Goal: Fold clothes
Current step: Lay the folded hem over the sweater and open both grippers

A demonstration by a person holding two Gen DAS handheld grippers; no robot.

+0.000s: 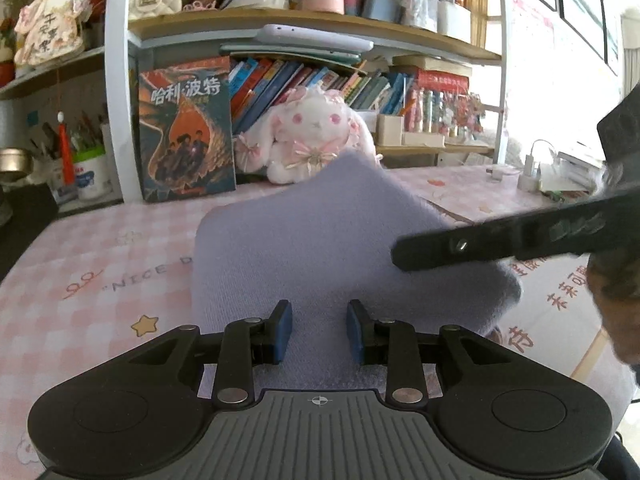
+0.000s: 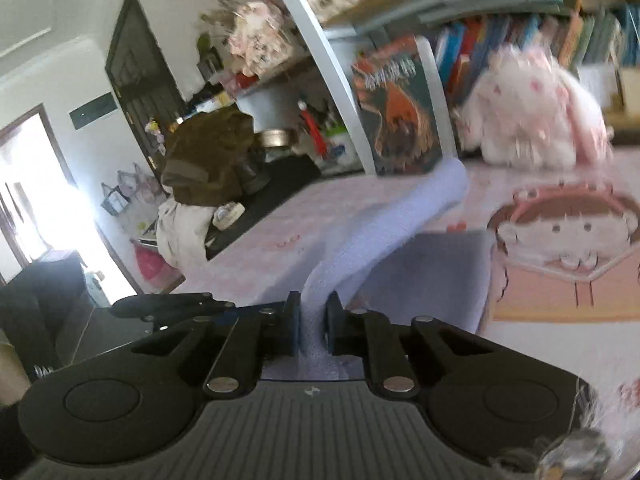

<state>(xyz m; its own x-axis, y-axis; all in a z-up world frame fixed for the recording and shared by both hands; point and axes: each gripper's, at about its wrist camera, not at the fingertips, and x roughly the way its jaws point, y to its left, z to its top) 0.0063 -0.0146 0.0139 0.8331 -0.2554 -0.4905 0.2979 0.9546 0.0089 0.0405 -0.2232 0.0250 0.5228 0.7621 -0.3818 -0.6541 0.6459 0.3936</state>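
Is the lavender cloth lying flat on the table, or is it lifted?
Partly lifted: the right gripper pinches an edge of the lavender cloth, raising a ridge.

1. The left wrist view sits low behind its own fingers (image 1: 282, 328), close over the worktop (image 1: 100, 272), facing straight at the bookshelf (image 1: 312, 32).
2. The right wrist view is equally low and close, but tilted and angled leftward, taking in a doorway (image 2: 28, 184) beyond the worktop's (image 2: 552, 344) edge.
3. Both views share the lilac cloth (image 1: 304, 232), the big book (image 1: 186, 132) and the plush rabbit (image 1: 316, 132).
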